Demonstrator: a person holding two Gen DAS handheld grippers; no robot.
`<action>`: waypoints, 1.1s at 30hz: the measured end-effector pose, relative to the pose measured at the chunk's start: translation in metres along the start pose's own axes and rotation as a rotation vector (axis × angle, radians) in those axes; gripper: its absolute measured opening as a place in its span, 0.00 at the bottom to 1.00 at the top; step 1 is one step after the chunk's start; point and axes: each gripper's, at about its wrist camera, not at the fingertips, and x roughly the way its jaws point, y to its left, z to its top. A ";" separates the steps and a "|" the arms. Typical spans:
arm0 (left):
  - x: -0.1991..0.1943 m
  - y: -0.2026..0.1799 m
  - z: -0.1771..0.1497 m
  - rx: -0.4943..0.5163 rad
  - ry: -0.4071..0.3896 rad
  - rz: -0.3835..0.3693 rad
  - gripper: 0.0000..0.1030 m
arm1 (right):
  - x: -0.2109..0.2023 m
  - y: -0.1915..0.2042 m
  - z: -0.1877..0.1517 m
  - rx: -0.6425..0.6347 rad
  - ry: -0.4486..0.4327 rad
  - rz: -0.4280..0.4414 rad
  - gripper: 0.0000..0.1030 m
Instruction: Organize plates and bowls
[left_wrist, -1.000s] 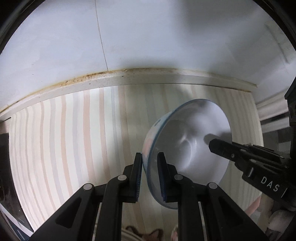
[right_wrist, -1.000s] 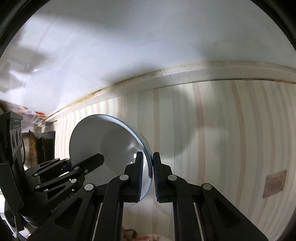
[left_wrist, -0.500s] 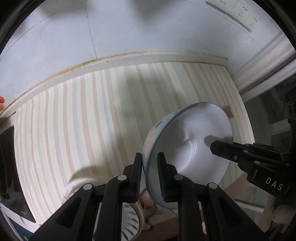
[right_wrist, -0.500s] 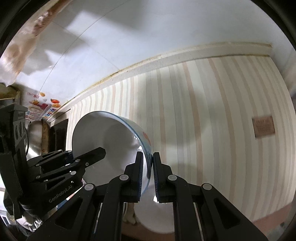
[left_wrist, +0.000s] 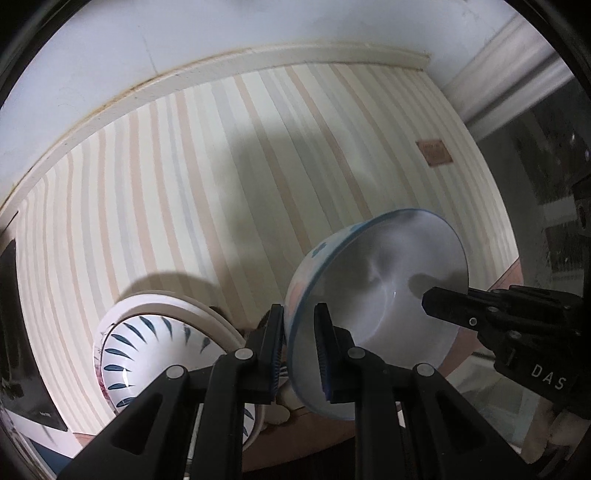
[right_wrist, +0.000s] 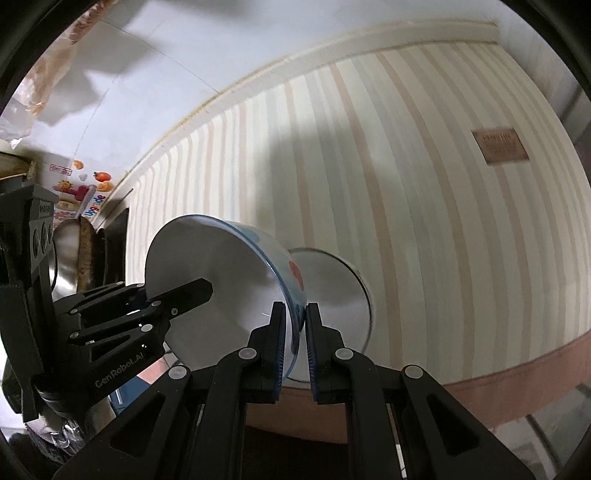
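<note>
Both grippers hold one white bowl (left_wrist: 380, 295) with a blue rim and coloured spots, tilted in the air above the striped tablecloth (left_wrist: 221, 184). My left gripper (left_wrist: 298, 347) is shut on its near rim. My right gripper (right_wrist: 295, 343) is shut on the opposite rim of the same bowl (right_wrist: 214, 280). Each gripper shows in the other's view. Below left in the left wrist view stands a stack of dishes: a white bowl with blue leaf marks (left_wrist: 155, 354) on white plates (left_wrist: 192, 306). The right wrist view shows a white plate (right_wrist: 336, 295) behind the held bowl.
The tablecloth has a brown label (left_wrist: 434, 151) near its right side and a pinkish front border (right_wrist: 517, 373). A white wall (left_wrist: 184, 29) rises behind the table. A metal pot (right_wrist: 66, 258) and a fruit-printed box (right_wrist: 77, 188) stand at the left.
Both grippers have moved down and back with the bowl held between them. The stack of dishes and the table's front edge have come more into view.
</note>
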 end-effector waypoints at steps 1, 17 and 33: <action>0.002 -0.003 -0.002 0.008 0.005 0.004 0.14 | 0.001 -0.003 -0.002 0.007 0.003 -0.002 0.12; 0.033 -0.027 0.004 0.094 0.060 0.104 0.14 | 0.024 -0.037 -0.010 0.084 0.084 -0.018 0.12; -0.011 -0.032 -0.008 0.107 -0.037 0.105 0.15 | 0.012 -0.043 -0.019 0.130 0.060 -0.018 0.17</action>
